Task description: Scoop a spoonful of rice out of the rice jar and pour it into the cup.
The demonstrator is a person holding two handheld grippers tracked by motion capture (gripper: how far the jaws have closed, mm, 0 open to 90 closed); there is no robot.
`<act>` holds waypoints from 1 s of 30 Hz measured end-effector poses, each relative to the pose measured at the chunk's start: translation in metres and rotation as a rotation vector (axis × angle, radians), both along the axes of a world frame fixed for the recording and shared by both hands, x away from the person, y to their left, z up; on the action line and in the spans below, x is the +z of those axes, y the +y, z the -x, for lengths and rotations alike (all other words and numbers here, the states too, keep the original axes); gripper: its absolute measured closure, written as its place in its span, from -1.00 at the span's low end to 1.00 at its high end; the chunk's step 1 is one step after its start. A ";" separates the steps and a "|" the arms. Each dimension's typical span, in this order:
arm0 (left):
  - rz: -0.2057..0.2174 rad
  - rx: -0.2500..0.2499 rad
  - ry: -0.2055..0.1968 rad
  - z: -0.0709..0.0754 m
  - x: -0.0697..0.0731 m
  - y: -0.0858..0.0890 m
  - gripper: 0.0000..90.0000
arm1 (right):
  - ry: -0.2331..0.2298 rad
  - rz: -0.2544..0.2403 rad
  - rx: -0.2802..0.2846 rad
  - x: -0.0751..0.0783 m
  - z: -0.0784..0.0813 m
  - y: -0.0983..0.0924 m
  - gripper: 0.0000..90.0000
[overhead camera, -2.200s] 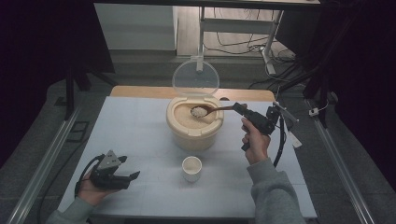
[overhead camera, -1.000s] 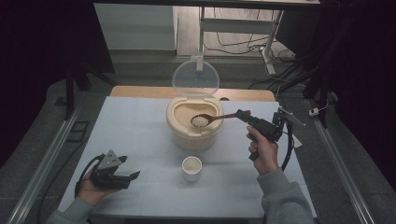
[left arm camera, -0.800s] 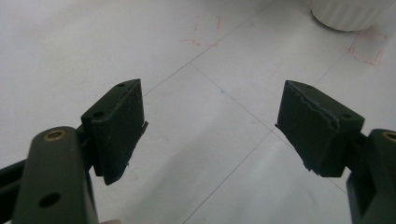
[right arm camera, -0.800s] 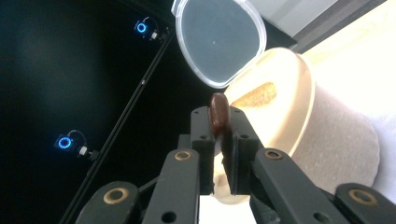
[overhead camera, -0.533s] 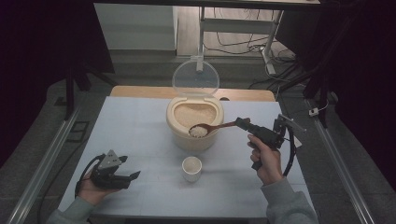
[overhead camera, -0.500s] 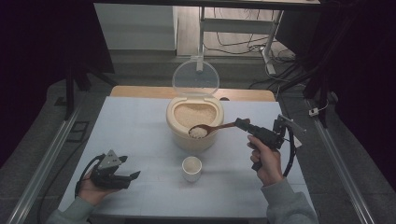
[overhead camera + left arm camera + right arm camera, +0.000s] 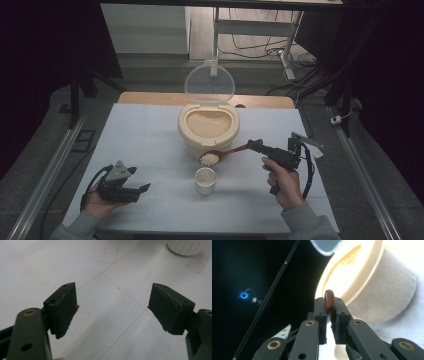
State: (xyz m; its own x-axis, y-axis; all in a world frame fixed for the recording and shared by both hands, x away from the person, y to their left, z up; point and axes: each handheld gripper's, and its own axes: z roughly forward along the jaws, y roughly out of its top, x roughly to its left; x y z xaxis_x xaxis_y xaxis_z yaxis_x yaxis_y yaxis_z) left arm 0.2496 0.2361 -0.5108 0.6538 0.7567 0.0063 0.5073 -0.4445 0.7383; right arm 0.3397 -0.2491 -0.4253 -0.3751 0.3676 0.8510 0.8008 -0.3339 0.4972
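Observation:
A cream rice container (image 7: 208, 128) with its clear lid (image 7: 209, 83) swung up stands at the table's middle, full of rice. My right gripper (image 7: 256, 145) is shut on the handle of a brown wooden spoon (image 7: 225, 153). The spoon's bowl carries a heap of rice (image 7: 209, 159) just above a small white cup (image 7: 205, 180). In the right gripper view the spoon handle (image 7: 328, 300) sticks up between the jaws, with the container (image 7: 372, 287) beyond it. My left gripper (image 7: 141, 190) rests open near the table's front left, over bare table (image 7: 112, 297).
The white table surface (image 7: 145, 135) has thin lines and red marks (image 7: 110, 257). A wooden strip (image 7: 150, 98) runs along the far edge. Metal rails (image 7: 50, 170) flank both sides. A cable (image 7: 308, 170) loops from the right gripper. The cup's base (image 7: 187, 246) shows in the left gripper view.
My right gripper has drawn the rice-laden spoon out of the container, toward me and down, until it hangs over the cup. The left gripper has stayed still.

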 end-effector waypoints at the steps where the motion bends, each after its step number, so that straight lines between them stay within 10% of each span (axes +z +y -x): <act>1: 0.000 0.000 0.000 0.000 0.000 0.000 -0.49 | 0.004 0.006 0.001 -0.001 0.000 0.000 0.86; 16: -0.004 0.000 0.001 0.000 -0.001 0.000 -0.49 | -0.026 0.212 0.013 -0.006 0.000 0.012 0.86; 30: -0.003 0.002 0.000 0.000 -0.001 0.001 -0.49 | -0.197 0.372 0.027 0.011 0.009 0.027 0.86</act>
